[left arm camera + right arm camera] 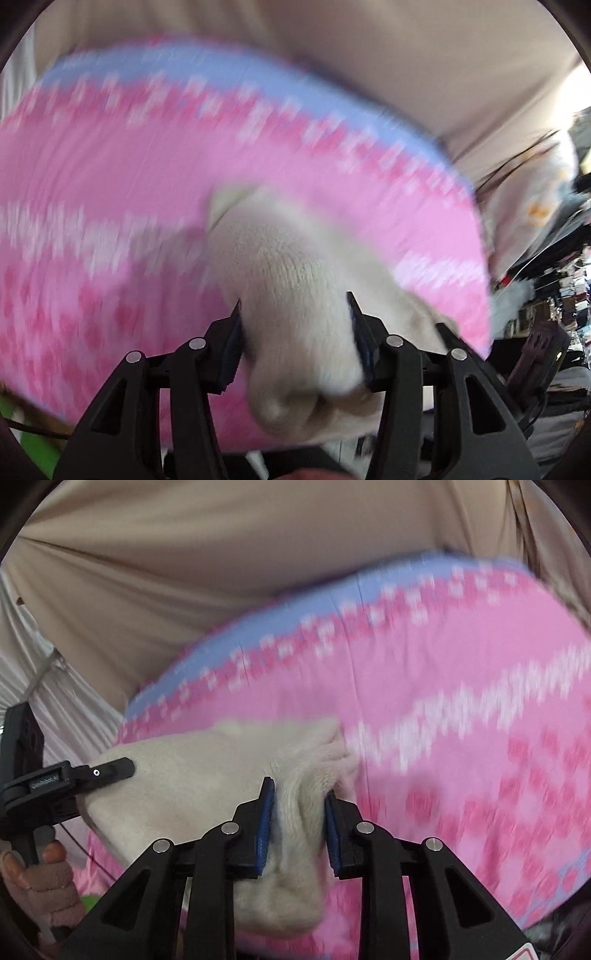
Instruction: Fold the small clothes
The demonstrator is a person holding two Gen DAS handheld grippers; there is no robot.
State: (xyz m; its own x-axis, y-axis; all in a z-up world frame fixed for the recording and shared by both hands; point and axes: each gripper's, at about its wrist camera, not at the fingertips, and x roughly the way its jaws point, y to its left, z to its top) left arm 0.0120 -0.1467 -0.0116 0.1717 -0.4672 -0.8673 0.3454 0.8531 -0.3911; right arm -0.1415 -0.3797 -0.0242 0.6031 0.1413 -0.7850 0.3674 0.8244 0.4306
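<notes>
Right wrist view: right hand-held gripper (300, 825) pinches the cream lining (192, 771); left hand-held gripper (295, 343) clamps it alongside, sweater (461, 720) stretching rightward.

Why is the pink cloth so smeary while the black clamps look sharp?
Left wrist view: the pink patterned cloth is streaked by motion blur, while the left gripper, fixed to the camera, stays crisp on the cream garment. Right wrist view: same smear, sharp right gripper; the fisheye lens bows the edges.
</notes>
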